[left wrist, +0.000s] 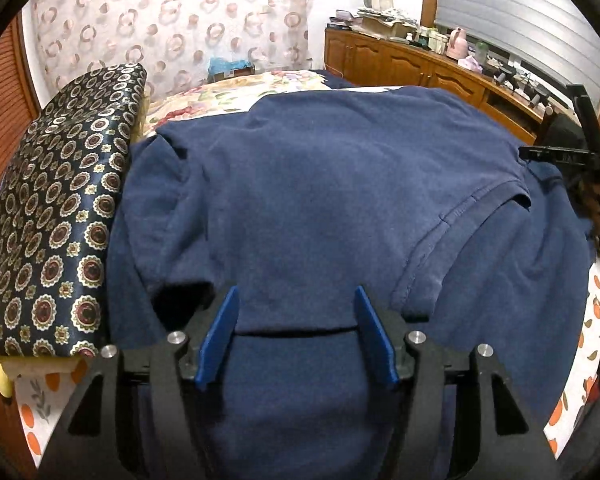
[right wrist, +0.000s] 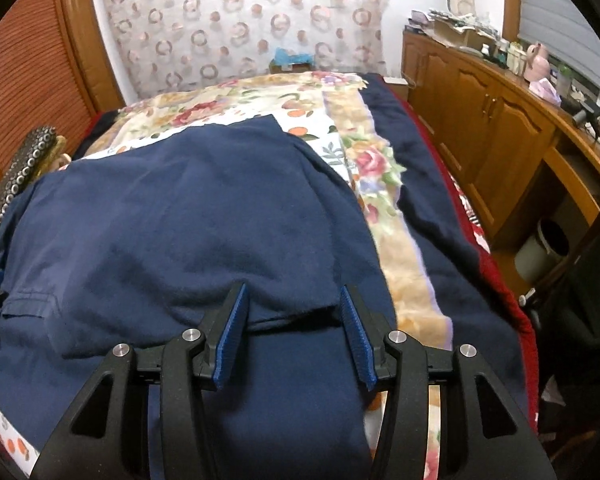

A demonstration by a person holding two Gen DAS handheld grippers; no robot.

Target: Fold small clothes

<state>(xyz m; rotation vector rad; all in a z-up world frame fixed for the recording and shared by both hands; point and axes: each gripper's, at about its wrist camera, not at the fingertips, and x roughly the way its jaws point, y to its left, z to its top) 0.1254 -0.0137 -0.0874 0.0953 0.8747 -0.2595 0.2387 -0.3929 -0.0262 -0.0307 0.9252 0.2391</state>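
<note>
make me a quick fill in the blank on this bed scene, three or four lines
1. The shirt spread on the bed is dark ____.
2. The patterned cushion lies on the shirt's ____ side in the left wrist view.
3. Both the left gripper and the right gripper have their jaws ____ over a folded edge.
4. The cabinet beside the bed is made of ____.

Missing words: blue; left; open; wood

The shirt point(left wrist: 320, 200) is plain navy blue. At the left of the frame, a dark cushion point(left wrist: 56, 216) carries round medallions. The bedspread point(right wrist: 384, 168) shows roses and oranges; the cabinet point(right wrist: 484, 120) is brown wood.
</note>
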